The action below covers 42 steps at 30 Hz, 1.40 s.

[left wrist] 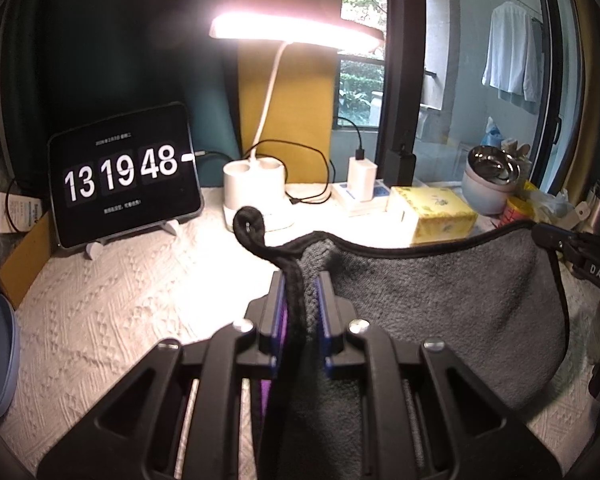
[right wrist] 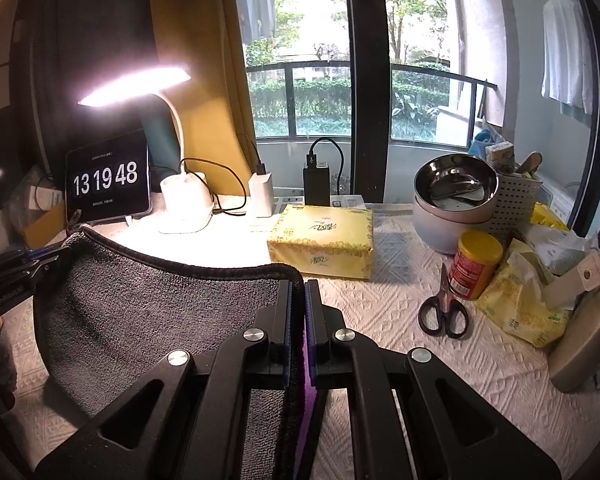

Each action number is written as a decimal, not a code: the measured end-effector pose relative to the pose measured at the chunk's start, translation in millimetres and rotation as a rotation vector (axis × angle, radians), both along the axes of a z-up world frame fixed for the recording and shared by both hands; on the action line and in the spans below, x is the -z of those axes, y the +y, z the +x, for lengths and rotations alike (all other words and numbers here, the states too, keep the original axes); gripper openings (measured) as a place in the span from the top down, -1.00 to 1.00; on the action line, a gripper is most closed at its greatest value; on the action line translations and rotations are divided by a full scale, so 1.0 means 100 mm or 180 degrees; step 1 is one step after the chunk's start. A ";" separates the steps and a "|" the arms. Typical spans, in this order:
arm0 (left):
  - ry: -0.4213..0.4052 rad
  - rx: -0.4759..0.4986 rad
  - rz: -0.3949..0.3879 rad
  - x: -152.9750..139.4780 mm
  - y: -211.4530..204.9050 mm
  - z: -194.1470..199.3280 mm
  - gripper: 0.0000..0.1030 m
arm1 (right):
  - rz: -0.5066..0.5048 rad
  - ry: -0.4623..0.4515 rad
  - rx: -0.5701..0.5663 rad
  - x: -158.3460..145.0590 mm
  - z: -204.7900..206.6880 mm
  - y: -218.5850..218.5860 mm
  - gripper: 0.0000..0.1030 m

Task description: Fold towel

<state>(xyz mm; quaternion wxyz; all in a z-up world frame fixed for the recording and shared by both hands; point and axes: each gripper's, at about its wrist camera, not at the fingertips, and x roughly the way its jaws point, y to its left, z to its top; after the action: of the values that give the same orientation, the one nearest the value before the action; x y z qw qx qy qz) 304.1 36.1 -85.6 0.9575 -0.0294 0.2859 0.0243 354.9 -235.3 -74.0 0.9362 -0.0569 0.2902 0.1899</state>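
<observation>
Left gripper (left wrist: pixel 300 280) clamping bunched corner of dark grey terry towel with black stitched hem (left wrist: pixel 440 300); black hanging loop (left wrist: pixel 249 224) curling up past fingertips. Right gripper (right wrist: pixel 298 286) pinching opposite corner of same towel (right wrist: pixel 148 312), fingers nearly together on hem. Towel hanging between both grippers, top edge sagging, held above white textured tablecloth (right wrist: pixel 400 320). Yellow tissue box (right wrist: pixel 320 242) sitting just behind towel. Tablet clock (left wrist: pixel 124 174) standing far left under glowing white desk lamp (left wrist: pixel 296 34). Black-handled scissors (right wrist: pixel 444 306) lying beside yellow-lidded red can (right wrist: pixel 475 264).
</observation>
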 end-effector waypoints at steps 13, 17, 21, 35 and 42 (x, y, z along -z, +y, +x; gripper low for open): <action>0.0105 -0.0006 -0.0012 0.18 0.06 0.26 0.70 | -0.0026 0.0120 0.0017 0.18 0.26 0.05 0.86; 0.0150 -0.0012 -0.0017 0.24 0.08 0.33 0.70 | -0.0046 0.0156 0.0023 0.24 0.35 0.08 0.86; 0.0218 -0.0016 -0.0035 0.32 0.10 0.39 0.70 | -0.0065 0.0197 0.0039 0.30 0.42 0.10 0.86; 0.0631 -0.0101 -0.0111 0.66 0.16 0.64 0.66 | -0.0168 0.0469 0.0151 0.54 0.61 0.10 0.86; 0.0701 -0.0159 -0.0102 0.68 0.19 0.65 0.38 | -0.0253 0.0545 0.0215 0.60 0.64 0.10 0.86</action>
<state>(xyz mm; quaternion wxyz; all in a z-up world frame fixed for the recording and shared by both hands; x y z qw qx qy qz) 369.5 55.0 -154.1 0.9188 -0.0490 0.3889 0.0466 418.7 -225.5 -133.8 0.9109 -0.0677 0.3782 0.1508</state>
